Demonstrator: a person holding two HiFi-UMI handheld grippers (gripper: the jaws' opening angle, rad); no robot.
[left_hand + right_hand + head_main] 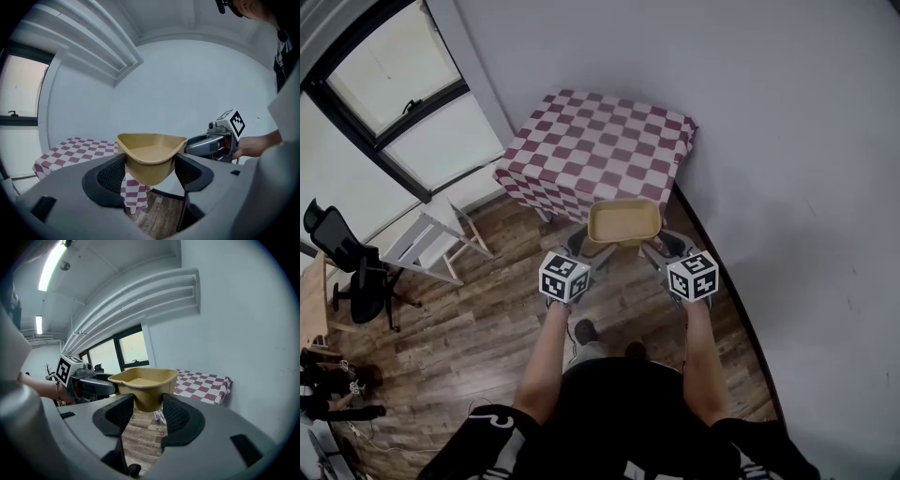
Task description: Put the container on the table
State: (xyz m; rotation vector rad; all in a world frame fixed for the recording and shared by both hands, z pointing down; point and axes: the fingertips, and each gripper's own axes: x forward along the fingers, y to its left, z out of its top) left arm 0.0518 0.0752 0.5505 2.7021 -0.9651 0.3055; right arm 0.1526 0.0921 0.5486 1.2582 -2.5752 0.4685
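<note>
**Short of the table's near edge: container held in the air by both grippers**

In front of the person, the tan container point(623, 223) is off the table point(609, 141) and hangs over the wooden floor point(487, 328). In the head view it sits just before the near edge of the red-and-white checked cloth and overlaps the cloth's hanging front. It is upright with its opening facing up.

Left gripper point(579, 246): its own view shows the jaws closed narrowly on one corner of the container point(150, 157), with both ribbed pads point(112, 176) pressed against the tan wall below the rim. The gripper's midpoint point(150, 174) lies under the container body.

Right gripper point(667, 246): its own view shows the same arrangement on the opposite side. The jaws clamp the container point(145, 387), and the pads point(176, 416) touch the wall on either side. Its midpoint is marked here point(143, 414).

Each gripper is visible in the other's view, and both reach the container at rim height. The checked table point(206, 383) appears beyond the container in both gripper views, apart from it. It stands against the grey wall point(787, 141).

Surroundings: a window point(403, 103) is to the left. A black office chair point(347, 253) and a white folding frame point(431, 239) stand on the floor, well apart from the container.
</note>
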